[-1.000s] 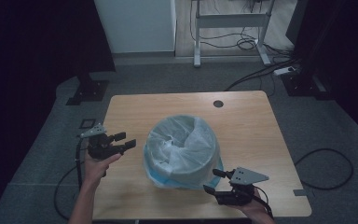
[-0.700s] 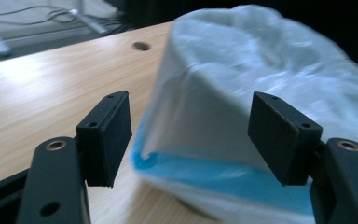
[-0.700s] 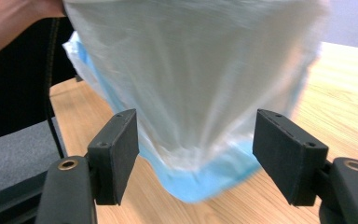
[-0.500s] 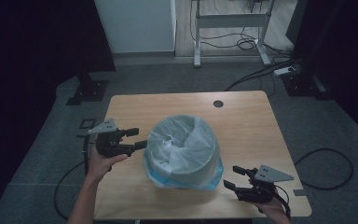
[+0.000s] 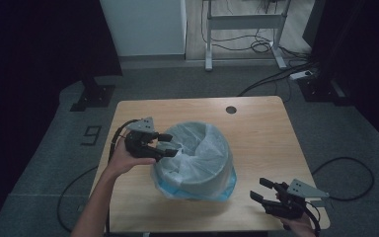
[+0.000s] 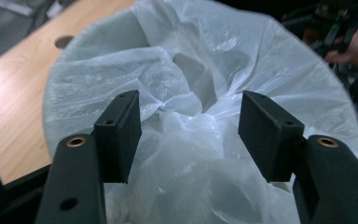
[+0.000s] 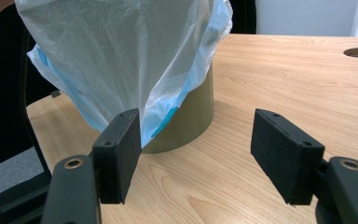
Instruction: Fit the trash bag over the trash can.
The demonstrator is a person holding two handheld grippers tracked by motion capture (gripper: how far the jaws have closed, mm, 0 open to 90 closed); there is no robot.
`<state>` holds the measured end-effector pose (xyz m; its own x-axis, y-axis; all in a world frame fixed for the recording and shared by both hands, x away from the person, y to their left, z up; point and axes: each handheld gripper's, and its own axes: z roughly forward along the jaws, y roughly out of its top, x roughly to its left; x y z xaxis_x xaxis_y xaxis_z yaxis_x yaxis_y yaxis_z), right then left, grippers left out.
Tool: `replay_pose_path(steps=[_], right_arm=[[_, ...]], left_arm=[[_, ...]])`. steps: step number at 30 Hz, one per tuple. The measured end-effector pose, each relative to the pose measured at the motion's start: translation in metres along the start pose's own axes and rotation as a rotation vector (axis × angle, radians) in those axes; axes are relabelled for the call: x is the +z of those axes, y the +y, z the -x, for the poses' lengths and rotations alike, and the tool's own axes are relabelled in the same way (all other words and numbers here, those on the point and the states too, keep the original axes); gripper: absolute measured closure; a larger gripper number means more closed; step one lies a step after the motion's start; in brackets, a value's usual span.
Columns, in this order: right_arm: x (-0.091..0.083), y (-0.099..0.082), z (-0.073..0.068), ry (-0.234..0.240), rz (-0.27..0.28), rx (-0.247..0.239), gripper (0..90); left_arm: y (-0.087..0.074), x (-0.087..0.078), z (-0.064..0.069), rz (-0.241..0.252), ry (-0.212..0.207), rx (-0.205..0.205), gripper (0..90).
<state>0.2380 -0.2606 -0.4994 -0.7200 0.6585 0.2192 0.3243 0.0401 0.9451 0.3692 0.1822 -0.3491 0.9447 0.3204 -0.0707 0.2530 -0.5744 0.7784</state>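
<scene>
Nearby, left claw (image 5: pixel 170 146) over bag rim (image 5: pixel 177 148)

The bin (image 5: pixel 197 170) stands on the table (image 5: pixel 261 133) with a bag (image 5: pixel 205 148) inside it, just before the left hand-held gripper (image 5: pixel 170 145) and well left of the right hand-held gripper (image 5: pixel 260 190).

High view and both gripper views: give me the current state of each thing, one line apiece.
Bin: upright on the table, lined.
Bag: white liner draped over the bin's rim, loose and crumpled inside, not tied; blue plastic hangs below it.
Left hand-held gripper: open at the bin's rim, jaws just been closing, crumpled bag between them, pads not pressing.
Right hand-held gripper: open, empty, apart from the bin.
</scene>
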Motion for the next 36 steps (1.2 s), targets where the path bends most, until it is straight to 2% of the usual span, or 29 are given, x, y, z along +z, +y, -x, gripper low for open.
replay_pose_path(steps=[1, 2, 3, 7, 10, 12, 13, 16, 18, 21, 25, 28, 32, 36], right_arm=[[0.000, 0.000, 0.000, 0.000, 0.000, 0.000, 33.0], [-0.001, -0.001, 0.000, 0.000, 0.000, 0.002, 33.2], [-0.001, -0.001, 0.000, -0.001, -0.001, 0.003, 33.3], [-0.001, -0.003, 0.002, -0.002, -0.003, 0.009, 33.7], [-0.001, -0.004, 0.002, -0.002, -0.004, 0.013, 33.7], [-0.002, -0.004, 0.002, -0.001, -0.003, 0.017, 33.8], [-0.002, -0.004, 0.002, -0.001, -0.003, 0.017, 33.8], [-0.002, -0.004, 0.001, 0.001, -0.004, 0.016, 33.9], [-0.002, -0.004, 0.001, 0.003, -0.004, 0.017, 33.9], [-0.002, -0.005, 0.001, 0.002, -0.005, 0.017, 33.9], [-0.004, -0.005, 0.001, 0.002, -0.001, 0.020, 33.9], [-0.004, -0.004, 0.001, 0.000, 0.002, 0.021, 33.9], [-0.004, -0.004, 0.000, 0.000, 0.002, 0.019, 34.0], [-0.005, -0.005, 0.001, -0.003, 0.003, 0.020, 34.3]], left_arm=[[0.000, 0.000, 0.000, 0.000, 0.000, 0.000, 40.3], [0.004, 0.006, -0.002, -0.045, -0.012, 0.015, 41.3], [0.004, 0.006, -0.002, -0.045, -0.012, 0.015, 42.5], [0.013, 0.020, -0.002, -0.159, -0.012, 0.055, 45.5], [0.019, 0.030, -0.001, -0.225, -0.027, 0.077, 46.9], [0.024, 0.039, -0.001, -0.285, -0.018, 0.091, 47.5], [0.024, 0.039, -0.001, -0.285, -0.018, 0.091, 47.5], [0.026, 0.051, -0.002, -0.359, -0.021, 0.089, 47.5], [0.026, 0.057, -0.003, -0.381, -0.024, 0.088, 47.4], [0.027, 0.058, -0.002, -0.376, -0.023, 0.092, 46.6], [0.033, 0.043, -0.001, -0.302, -0.034, 0.100, 46.7], [0.043, 0.029, 0.000, -0.204, -0.056, 0.107, 47.3], [0.054, 0.033, 0.002, -0.177, -0.071, 0.122, 49.2], [0.071, 0.052, 0.005, -0.187, -0.099, 0.141, 51.0]])
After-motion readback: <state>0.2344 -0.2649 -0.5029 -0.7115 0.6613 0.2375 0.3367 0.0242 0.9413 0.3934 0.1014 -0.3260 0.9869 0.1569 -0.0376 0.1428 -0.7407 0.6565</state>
